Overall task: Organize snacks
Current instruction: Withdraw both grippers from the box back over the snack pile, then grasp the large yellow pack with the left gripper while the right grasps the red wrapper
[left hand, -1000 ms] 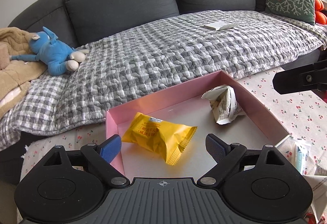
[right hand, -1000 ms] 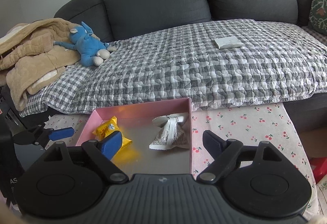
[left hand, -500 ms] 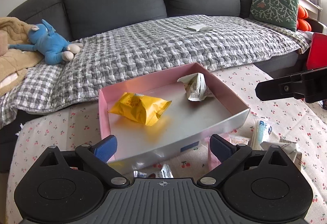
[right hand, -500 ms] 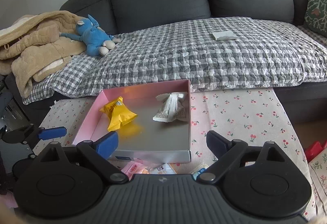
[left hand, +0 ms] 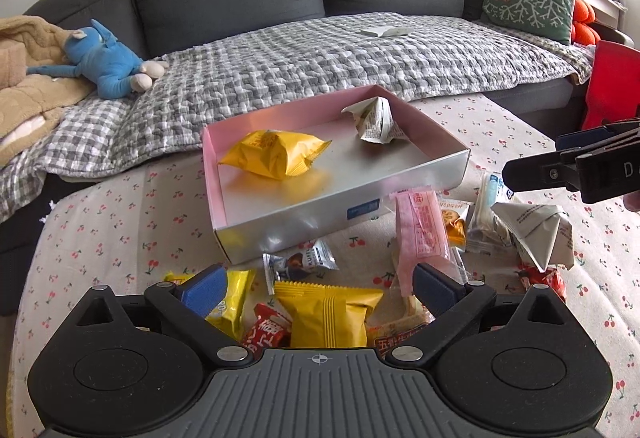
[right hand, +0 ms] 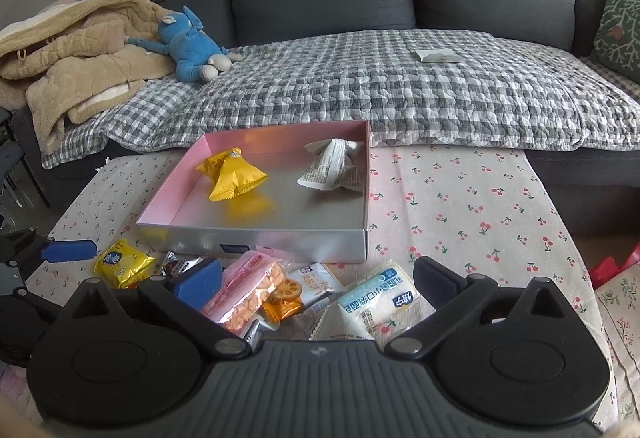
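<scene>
Left wrist view: left hand-held gripper (left hand: 318, 284) w/ jaws spread wide, nothing clamped; a yellow ridged packet (left hand: 329, 314) lies on the desk (left hand: 104, 238) betw. the fingers, not pinched. Silver box w/ pink lining (left hand: 304, 214) sits just ahead of it; inside, yellow snack pack (left hand: 274, 156) ahead-left, newsprint-wrapped snack (left hand: 376, 118) ahead-right in far corner. Pink sachet (left hand: 420, 234) leans just past the right finger. Another newsprint-wrapped piece (left hand: 536, 234) further right, below the right hand-held gripper (left hand: 572, 166), which enters from right edge.

Right wrist view: right gripper's jaws opening, wide apart, nothing pressed betw. them. Loose snacks lie on desk betw./under its fingers: pink pack of orange crackers (right hand: 248, 288) by left finger, white-blue packet (right hand: 380, 300) nr right finger, small orange pack (right hand: 282, 306) betw. Yellow sachet (right hand: 122, 264) off to left, beside left gripper's blue fingertip (right hand: 68, 250). Box straight ahead, both packs still inside.

Sofa w/ checked quilt (right hand: 360, 90) beyond desk; blue plush toy (right hand: 188, 46) far left on it
</scene>
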### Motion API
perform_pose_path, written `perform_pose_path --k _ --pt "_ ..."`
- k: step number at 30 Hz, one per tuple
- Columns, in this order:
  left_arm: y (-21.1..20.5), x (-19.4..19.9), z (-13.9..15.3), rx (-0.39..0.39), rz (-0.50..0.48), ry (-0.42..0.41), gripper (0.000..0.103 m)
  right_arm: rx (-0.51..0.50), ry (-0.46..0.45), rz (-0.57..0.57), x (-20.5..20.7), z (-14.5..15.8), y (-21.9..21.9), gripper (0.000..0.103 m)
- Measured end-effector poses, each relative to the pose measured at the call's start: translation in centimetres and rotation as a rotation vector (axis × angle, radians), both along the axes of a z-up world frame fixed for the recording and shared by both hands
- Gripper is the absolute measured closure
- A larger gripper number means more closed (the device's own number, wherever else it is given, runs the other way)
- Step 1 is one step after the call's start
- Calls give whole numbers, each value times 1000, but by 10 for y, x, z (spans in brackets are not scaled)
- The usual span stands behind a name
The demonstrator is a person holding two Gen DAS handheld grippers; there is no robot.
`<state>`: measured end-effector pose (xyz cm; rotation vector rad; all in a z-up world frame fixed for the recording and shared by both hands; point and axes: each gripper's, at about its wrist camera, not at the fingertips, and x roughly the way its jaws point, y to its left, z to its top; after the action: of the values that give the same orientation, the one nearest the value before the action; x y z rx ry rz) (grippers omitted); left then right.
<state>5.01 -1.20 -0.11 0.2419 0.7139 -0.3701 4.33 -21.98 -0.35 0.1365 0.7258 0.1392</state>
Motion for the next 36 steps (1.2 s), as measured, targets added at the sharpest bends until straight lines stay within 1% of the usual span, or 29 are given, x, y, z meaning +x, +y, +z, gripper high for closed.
perform_pose_path --k 5,8,14,17,23,27,29,32,34,36 --pt "6 -11 -10 19 -6 -1 3 -53 1 34 -10 -10 3 1" --pt "8 -17 -16 24 -16 16 3 -81 5 59 -15 -13 6 1" --pt "8 -34 -21 25 -49 36 3 -116 42 97 -30 -23 12 1" --pt "6 -41 -24 33 -71 61 3 -137 74 108 -39 -28 15 1" --pt "7 -43 -34 23 -74 115 3 -117 178 112 -49 -44 12 1" --pt "10 -40 -35 -4 -58 135 5 -105 219 102 -49 -52 11 1" --pt "12 -38 -35 -22 -43 133 5 -93 225 96 -47 -53 11 3" --pt "15 -34 -34 -49 -34 121 12 -72 226 100 -46 -53 13 6" --pt "16 -32 -34 -63 -31 113 17 -65 233 105 -44 -55 14 11" --pt "16 -29 -34 -78 -28 110 28 -67 235 106 -43 -56 15 14"
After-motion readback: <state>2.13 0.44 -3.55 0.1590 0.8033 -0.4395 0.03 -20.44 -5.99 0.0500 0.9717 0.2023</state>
